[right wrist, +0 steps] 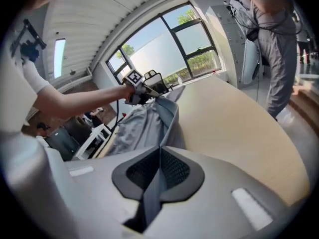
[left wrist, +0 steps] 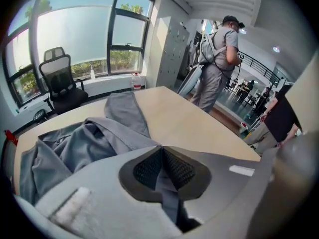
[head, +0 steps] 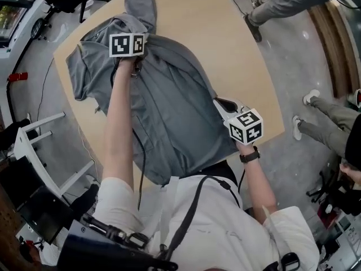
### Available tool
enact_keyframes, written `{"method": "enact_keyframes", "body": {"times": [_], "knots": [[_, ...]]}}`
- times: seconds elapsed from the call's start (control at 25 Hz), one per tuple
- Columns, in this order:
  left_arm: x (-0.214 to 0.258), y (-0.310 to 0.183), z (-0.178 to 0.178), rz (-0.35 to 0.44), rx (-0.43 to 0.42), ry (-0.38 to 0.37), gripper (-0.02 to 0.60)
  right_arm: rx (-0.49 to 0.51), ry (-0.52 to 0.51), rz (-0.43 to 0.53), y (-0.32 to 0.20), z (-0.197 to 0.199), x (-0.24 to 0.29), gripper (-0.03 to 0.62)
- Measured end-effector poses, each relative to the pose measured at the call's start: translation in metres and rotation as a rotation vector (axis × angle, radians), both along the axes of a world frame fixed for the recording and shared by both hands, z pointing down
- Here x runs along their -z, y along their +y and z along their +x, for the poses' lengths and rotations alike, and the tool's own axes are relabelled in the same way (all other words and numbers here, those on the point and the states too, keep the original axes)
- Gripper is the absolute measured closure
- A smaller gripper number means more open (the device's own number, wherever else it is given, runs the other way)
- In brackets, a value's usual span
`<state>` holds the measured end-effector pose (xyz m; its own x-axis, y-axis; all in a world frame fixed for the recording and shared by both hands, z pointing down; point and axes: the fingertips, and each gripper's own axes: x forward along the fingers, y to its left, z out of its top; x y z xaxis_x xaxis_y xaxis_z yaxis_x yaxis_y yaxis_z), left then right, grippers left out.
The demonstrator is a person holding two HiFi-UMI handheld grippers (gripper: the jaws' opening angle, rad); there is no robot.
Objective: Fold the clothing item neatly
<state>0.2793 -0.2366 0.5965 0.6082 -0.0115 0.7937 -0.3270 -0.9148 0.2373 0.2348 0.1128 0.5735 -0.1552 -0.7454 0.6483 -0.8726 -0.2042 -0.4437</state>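
A grey shirt (head: 169, 106) lies spread over the light wooden table (head: 237, 66), one sleeve trailing toward the far edge. My left gripper (head: 137, 68) is shut on the shirt's fabric (left wrist: 167, 195) near the collar end, where a grey strip is pinched between the dark pads. My right gripper (head: 221, 103) is shut on the shirt's right edge (right wrist: 152, 193), and the cloth runs taut from its jaws up toward the other gripper (right wrist: 134, 83). The garment's near hem hangs over the table's front edge by my body.
A person in grey (left wrist: 217, 59) stands past the table's far side, and legs and shoes (head: 316, 117) show at the right. A black office chair (left wrist: 60, 81) stands by the windows. A white frame (head: 39, 145) sits on the floor at left.
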Motion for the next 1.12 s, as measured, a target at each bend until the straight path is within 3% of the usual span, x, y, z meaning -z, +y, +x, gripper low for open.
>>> {"method": "enact_keyframes", "body": {"times": [0.2,0.44,0.68,0.76,0.84,1.0,1.12], "knots": [[0.031,-0.040,-0.068,0.036,0.097,0.059,0.568,0.178,-0.136,0.111,-0.027,-0.067,0.043,0.579],[0.030,-0.084,-0.133,0.061,0.140,0.066,0.566,0.358,-0.269,0.123,-0.057,-0.171,0.057,0.579],[-0.031,-0.104,-0.157,0.071,0.153,-0.049,0.566,0.410,-0.311,0.036,-0.087,-0.233,0.002,0.579],[-0.051,-0.103,-0.169,0.103,0.158,-0.102,0.566,0.422,-0.295,-0.009,-0.088,-0.245,-0.020,0.579],[-0.063,-0.101,-0.177,0.127,0.182,-0.108,0.565,0.438,-0.244,-0.054,-0.089,-0.253,-0.041,0.579],[-0.059,-0.094,-0.186,0.122,0.263,-0.010,0.525,0.400,-0.143,-0.108,-0.099,-0.255,-0.068,0.565],[-0.037,-0.081,-0.199,0.118,0.292,0.051,0.485,0.378,-0.104,-0.088,-0.106,-0.250,-0.062,0.454]]}}
